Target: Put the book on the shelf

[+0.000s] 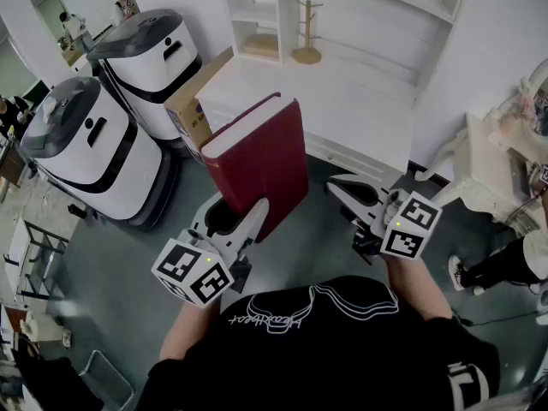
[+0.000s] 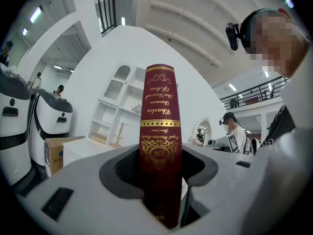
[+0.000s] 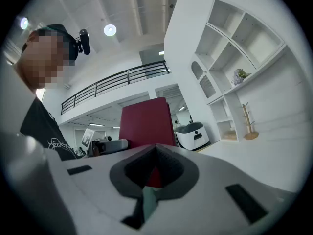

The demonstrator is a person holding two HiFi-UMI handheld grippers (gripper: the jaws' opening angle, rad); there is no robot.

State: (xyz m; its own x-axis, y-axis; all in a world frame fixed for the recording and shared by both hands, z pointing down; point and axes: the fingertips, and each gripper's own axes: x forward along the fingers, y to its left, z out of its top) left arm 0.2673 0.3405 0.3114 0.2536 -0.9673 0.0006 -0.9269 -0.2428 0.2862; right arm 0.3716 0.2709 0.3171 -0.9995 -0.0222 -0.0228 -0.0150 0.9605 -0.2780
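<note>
Between book [image 1: 261, 165] and shelf [image 1: 254, 14], white counter [image 1: 342, 92], cardboard box [image 1: 193, 101] alongside

Lab hall, white machines [image 1: 90, 148] (two), shelf [image 1: 230, 20]

We see the dark red hardback book [image 1: 261, 165], gold lettering on its spine, upright and clamped between the left tool's [image 1: 233, 221] jaws. The white shelf [image 1: 229, 20] stands well beyond.

Black shirt [image 1: 342, 362] with white outline print [image 1: 313, 307]
</note>
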